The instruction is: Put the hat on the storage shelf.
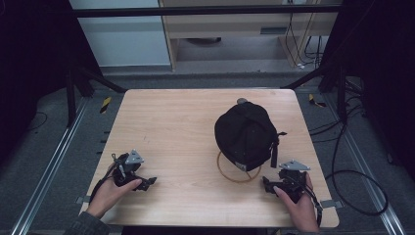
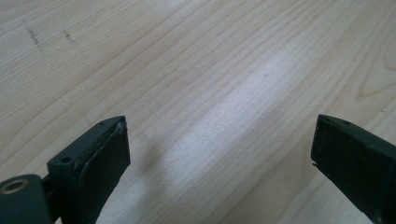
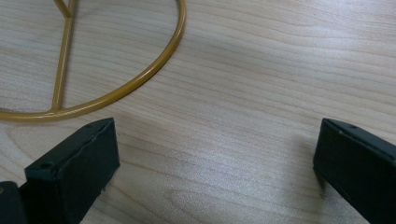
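A black cap (image 1: 246, 134) sits on a gold wire stand, whose round base ring (image 1: 230, 172) rests on the wooden table (image 1: 186, 127) right of centre. The same ring (image 3: 140, 79) curves across the upper left of the right gripper view, just beyond the jaws. My right gripper (image 1: 267, 185) lies near the front right edge, held by a hand, open and empty (image 3: 217, 154). My left gripper (image 1: 147, 183) rests near the front left, also in a hand, jaws wide apart over bare wood (image 2: 219, 149).
A black strap (image 1: 274, 152) hangs from the cap's right side. Cables (image 1: 352, 181) lie on the floor to the right of the table. Metal frame legs (image 1: 73, 93) stand at the back corners.
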